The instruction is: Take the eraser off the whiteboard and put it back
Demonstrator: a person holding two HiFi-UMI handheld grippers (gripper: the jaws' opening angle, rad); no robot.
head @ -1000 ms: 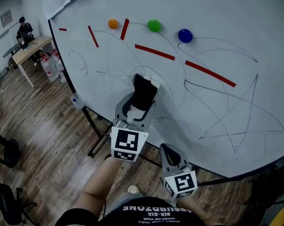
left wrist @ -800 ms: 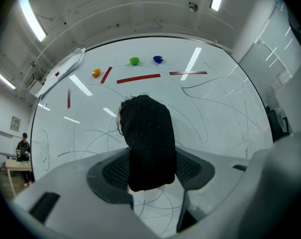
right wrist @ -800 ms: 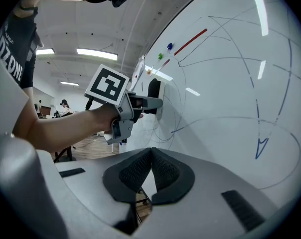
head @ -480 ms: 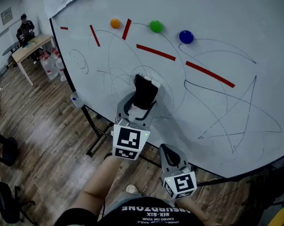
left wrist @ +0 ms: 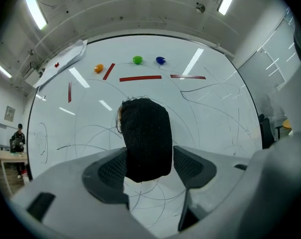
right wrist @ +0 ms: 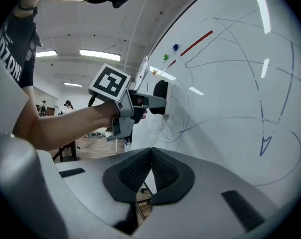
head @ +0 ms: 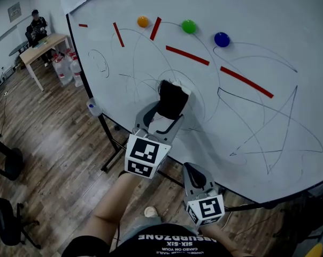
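- Whiteboard (head: 268, 31), scrawled with thin pen lines (head: 290, 138).
- Black eraser (head: 172, 99) sits against its middle.
- From the eraser: orange magnet (head: 143, 21) at 11 o'clock, green magnet (head: 189, 26) at 12, blue magnet (head: 222, 39) at 1.
- Red strips (head: 187, 55) span 10 to 3 o'clock.

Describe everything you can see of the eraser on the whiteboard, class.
The eraser is a rounded, upright block covered in black felt-like fabric, with a white layer on the side facing the whiteboard. It rests against the board among grey pen scribbles. It stands between the jaws of the left hand-held gripper, which have just been opening; a gap shows at one pad.
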